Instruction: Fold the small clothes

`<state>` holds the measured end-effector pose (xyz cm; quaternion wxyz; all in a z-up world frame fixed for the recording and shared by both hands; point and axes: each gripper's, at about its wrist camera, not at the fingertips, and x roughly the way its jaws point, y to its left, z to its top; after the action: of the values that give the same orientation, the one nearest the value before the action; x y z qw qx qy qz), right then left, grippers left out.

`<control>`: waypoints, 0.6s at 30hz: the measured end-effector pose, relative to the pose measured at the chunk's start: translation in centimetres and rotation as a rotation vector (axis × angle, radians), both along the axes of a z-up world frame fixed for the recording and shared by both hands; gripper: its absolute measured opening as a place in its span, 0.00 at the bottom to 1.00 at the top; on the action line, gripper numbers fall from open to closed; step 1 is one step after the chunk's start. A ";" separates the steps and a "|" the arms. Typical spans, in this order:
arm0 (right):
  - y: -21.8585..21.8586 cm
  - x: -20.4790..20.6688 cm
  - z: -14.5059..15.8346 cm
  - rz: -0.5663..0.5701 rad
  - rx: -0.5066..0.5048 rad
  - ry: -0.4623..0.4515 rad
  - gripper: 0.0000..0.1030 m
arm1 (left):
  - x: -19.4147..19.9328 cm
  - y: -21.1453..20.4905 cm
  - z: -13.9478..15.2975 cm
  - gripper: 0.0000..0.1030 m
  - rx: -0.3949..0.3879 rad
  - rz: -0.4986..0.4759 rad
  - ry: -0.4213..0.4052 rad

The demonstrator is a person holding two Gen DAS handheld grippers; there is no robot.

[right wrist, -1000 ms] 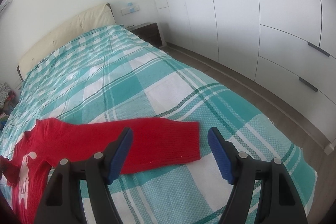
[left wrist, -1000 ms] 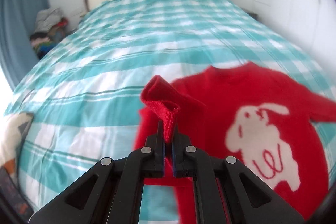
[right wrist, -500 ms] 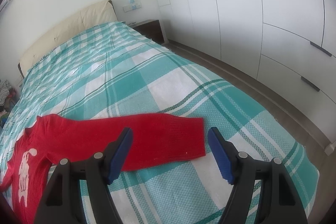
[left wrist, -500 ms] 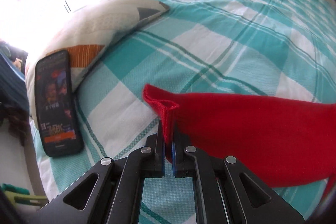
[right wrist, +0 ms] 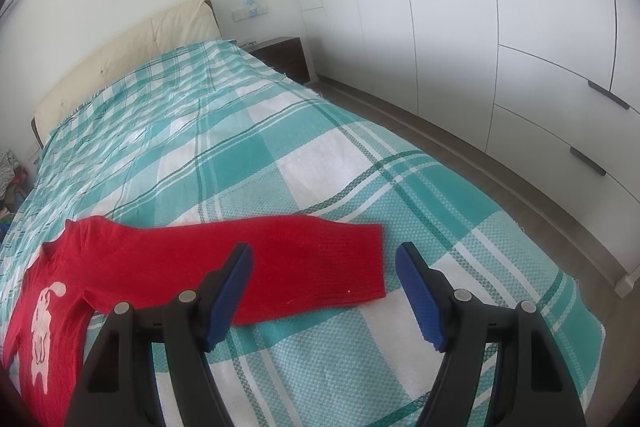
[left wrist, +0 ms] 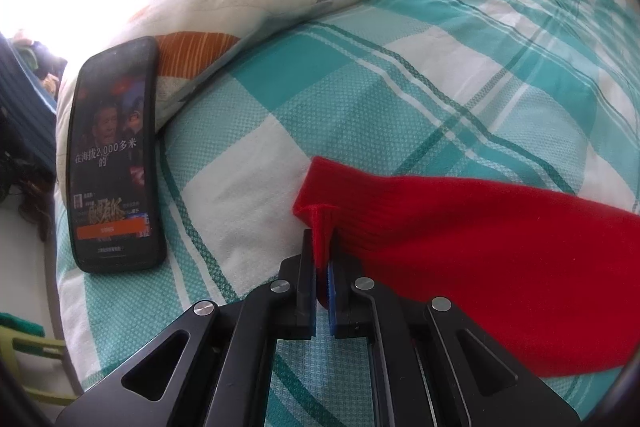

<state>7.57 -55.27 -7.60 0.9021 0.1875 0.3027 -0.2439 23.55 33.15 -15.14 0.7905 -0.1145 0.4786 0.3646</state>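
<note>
Sweater (left wrist: 472,243) cuff pinched in closed left gripper (left wrist: 322,267); other sleeve lies just ahead of open right gripper (right wrist: 324,287) on bed (right wrist: 280,131).

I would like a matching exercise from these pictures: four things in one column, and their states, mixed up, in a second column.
Things:
1. left gripper
2. right gripper
3. phone
4. sweater

States:
A. spread flat on the bed
B. shut on a red sleeve cuff
C. open, holding nothing
D. leaning on a pillow, screen lit

Pairs: 1-B, 2-C, 3-D, 4-A
</note>
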 end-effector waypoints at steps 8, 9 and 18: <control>-0.2 0.3 -0.4 -0.008 0.016 0.026 0.71 | 0.1 -1.4 0.4 0.25 0.077 -0.060 0.032; -0.3 0.4 -0.5 -0.013 0.019 0.034 0.74 | 0.0 -1.8 0.8 0.50 0.094 -0.067 0.033; -0.6 -0.6 0.1 -0.061 -0.002 0.005 0.80 | -2.8 -12.0 6.5 0.94 0.051 -0.453 -0.175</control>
<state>6.99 -55.83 -7.48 0.8937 0.1950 0.2988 -0.2720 20.80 21.18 -8.63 0.8930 -0.0155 0.4126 0.1789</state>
